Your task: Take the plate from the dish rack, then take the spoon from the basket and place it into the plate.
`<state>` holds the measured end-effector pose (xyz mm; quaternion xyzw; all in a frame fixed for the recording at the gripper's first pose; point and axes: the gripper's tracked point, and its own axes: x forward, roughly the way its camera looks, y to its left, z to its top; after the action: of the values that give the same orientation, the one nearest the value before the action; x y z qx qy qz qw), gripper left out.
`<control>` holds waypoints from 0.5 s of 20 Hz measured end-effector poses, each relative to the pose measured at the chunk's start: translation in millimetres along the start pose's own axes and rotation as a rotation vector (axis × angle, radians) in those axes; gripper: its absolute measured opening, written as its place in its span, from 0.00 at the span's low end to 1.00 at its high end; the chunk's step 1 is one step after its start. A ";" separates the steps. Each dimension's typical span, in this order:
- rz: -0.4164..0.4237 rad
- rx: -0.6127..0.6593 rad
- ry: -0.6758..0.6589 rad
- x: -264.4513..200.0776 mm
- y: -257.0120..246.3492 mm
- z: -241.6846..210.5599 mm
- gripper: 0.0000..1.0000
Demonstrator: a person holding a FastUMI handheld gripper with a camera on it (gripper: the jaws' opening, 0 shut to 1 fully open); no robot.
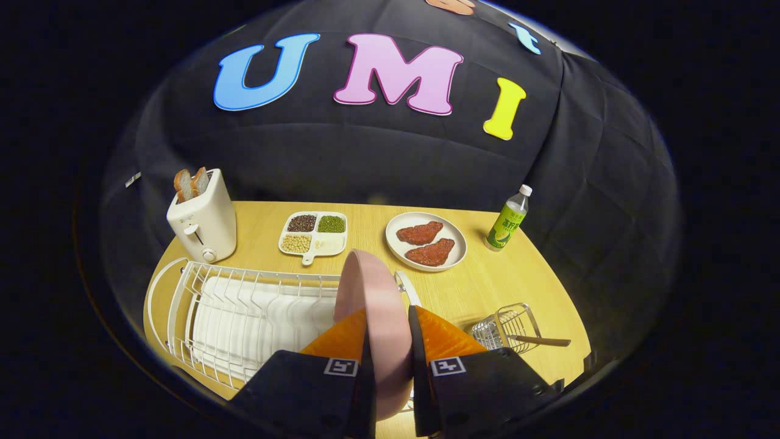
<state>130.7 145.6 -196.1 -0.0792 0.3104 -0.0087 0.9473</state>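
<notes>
My claw [388,341] is clamped on the pink plate [372,305], one finger pressing each face, so the plate stands on edge between them and rises ahead of the fingertips. I hold it edgewise because that is how it sat in the slots of the white dish rack [244,311], which lies just to the left and below; whether the plate's lower rim has cleared the wires I cannot tell, since my fingers hide it. The wire basket [509,329] sits on the wooden surface [487,280] to the right of the fingers, lying on its side it seems, with the spoon [539,341] poking its handle out toward open wood. That makes it easy to reach later. I judge the first step under way: the plate needs a flat spot on the bare surface near the basket. Beyond stand a toaster [204,222], a divided tray of beans [314,233], a plate of meat [426,241] and a bottle [507,221], all well apart.
</notes>
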 end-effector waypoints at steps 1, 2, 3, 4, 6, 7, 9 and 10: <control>-0.006 0.002 -0.009 -1.0 -2.3 4.2 0.28; -0.015 0.011 -0.009 -1.1 -4.5 4.4 0.28; -0.022 0.023 -0.002 -1.3 -6.4 3.5 0.28; -0.030 0.031 0.003 -1.4 -8.4 2.7 0.28; -0.061 0.044 -0.010 -3.4 -18.8 6.5 0.28; -0.082 0.043 -0.048 -6.0 -26.7 15.7 0.28; -0.075 0.034 -0.080 -7.8 -26.3 26.7 0.27; -0.053 0.051 -0.066 -8.8 -23.7 26.1 0.26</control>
<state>139.8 126.5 -166.5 -0.0634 0.2765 -0.0390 0.9581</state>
